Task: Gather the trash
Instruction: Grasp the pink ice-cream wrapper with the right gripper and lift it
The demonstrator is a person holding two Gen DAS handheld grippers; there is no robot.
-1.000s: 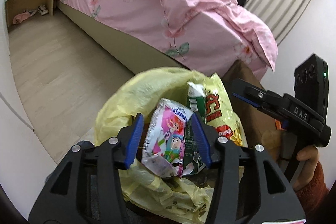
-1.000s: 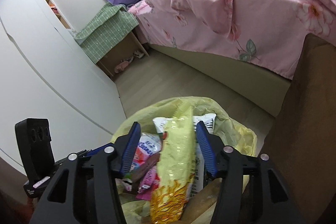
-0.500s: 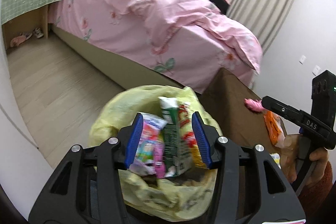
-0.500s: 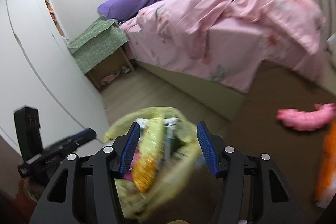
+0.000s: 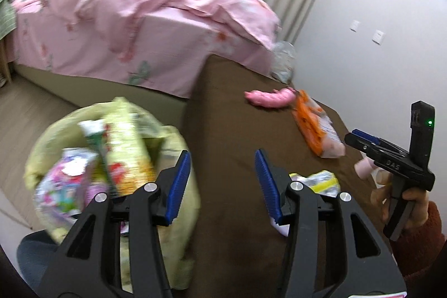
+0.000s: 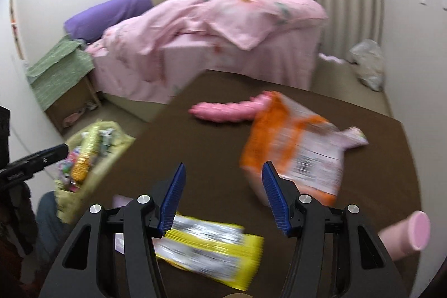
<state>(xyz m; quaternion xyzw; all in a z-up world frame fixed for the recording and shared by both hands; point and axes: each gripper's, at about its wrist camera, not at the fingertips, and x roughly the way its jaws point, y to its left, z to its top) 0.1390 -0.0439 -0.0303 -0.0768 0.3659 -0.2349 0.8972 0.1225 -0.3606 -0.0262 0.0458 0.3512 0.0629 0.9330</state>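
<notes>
Right wrist: right gripper (image 6: pixel 223 194) jaws apart, empty, yellow wrapper (image 6: pixel 208 250) just below, long axis crosswise; left gripper (image 5: pixel 222 186) also open, empty, farther.

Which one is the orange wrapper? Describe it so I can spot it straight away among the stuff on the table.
Start at the dark brown table in front of the pink bed. Toward its far right side lies the orange wrapper, a flat orange-and-white bag with a barcode, its far end touching a fuzzy pink thing. The other wrapper, nearer the right gripper, is yellow.
</notes>
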